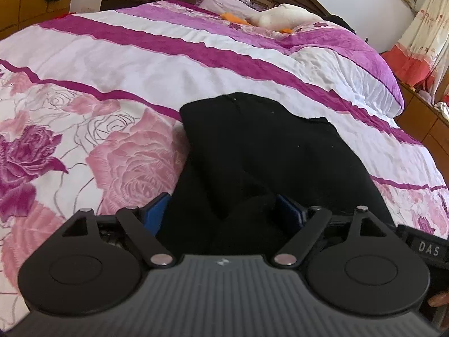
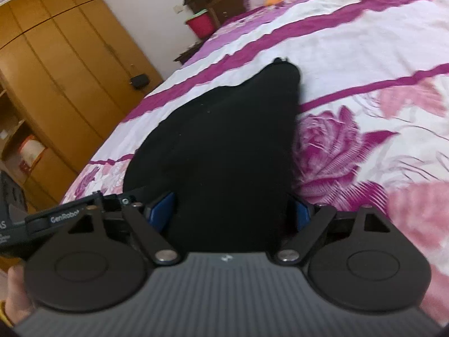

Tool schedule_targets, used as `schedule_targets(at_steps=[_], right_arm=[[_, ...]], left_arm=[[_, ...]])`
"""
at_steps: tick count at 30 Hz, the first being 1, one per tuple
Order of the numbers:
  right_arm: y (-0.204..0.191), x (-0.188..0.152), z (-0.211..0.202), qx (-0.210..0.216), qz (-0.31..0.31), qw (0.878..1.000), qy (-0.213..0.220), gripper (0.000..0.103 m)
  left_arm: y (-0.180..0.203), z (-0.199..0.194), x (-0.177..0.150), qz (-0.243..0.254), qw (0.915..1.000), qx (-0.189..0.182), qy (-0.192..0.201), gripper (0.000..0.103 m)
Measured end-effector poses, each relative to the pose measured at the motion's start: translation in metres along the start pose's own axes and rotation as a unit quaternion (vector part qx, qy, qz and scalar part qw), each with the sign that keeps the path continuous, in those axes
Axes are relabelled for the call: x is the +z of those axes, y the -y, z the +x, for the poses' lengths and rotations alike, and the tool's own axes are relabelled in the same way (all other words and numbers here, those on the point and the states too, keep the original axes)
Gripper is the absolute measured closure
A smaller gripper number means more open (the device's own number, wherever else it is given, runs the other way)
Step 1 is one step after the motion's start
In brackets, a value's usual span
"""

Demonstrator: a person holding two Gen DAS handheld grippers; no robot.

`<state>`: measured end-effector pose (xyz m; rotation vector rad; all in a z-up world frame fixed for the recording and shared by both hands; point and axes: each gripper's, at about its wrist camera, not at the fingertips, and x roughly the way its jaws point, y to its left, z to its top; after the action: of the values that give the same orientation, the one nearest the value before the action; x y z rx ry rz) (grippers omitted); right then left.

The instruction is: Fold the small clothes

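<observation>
A black garment [image 1: 261,151] lies on the bed [image 1: 112,64], over the floral and striped cover, with its near end bunched between the fingers of both grippers. The left gripper [image 1: 224,210] is clamped on this cloth. The right gripper [image 2: 231,210] likewise grips the garment's near edge.

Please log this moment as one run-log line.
left gripper: around black garment | right gripper: around same garment | surface: floral bedspread

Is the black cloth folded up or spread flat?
Not flat: the black cloth is bunched between both grippers' blue pads, layers overlapping on the bed.
</observation>
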<state>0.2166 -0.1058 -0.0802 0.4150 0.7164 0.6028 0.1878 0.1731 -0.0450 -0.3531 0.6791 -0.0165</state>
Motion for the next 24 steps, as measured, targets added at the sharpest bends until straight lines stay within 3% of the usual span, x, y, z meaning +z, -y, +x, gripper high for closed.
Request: schedule_targets(at_steps=[4,5,7,8,11,16,24], right_arm=[[0.002,0.001,0.001,0.015,0.013,1.000,0.005,0.018],[0.002,0.000,-0.001,0.021,0.016,1.000,0.008,0.022],[0.004,0.003,-0.003,0.031,0.036,0.999,0.008,0.040],[0.005,0.004,-0.004,0.034,0.051,0.998,0.008,0.045],[0.004,0.008,-0.015,0.039,0.073,0.996,0.009,0.056],[-0.006,0.013,-0.047,0.047,0.089,0.995,0.017,0.058],[-0.007,0.007,-0.120,0.043,0.105,0.993,0.014,0.058]], left_arm=[[-0.003,0.003,0.001,-0.012,0.9997,-0.018,0.003,0.018],[-0.003,0.004,0.000,-0.017,0.9995,-0.027,0.003,0.020],[-0.004,0.005,0.001,-0.037,0.9974,-0.062,-0.004,0.044],[-0.006,0.006,0.001,-0.060,0.9947,-0.083,-0.012,0.056],[-0.008,0.002,0.002,-0.092,0.9905,-0.102,-0.012,0.067],[-0.001,-0.020,0.003,-0.118,0.9823,-0.144,-0.015,0.070],[0.051,-0.063,-0.016,-0.099,0.9794,-0.172,-0.038,0.070]])
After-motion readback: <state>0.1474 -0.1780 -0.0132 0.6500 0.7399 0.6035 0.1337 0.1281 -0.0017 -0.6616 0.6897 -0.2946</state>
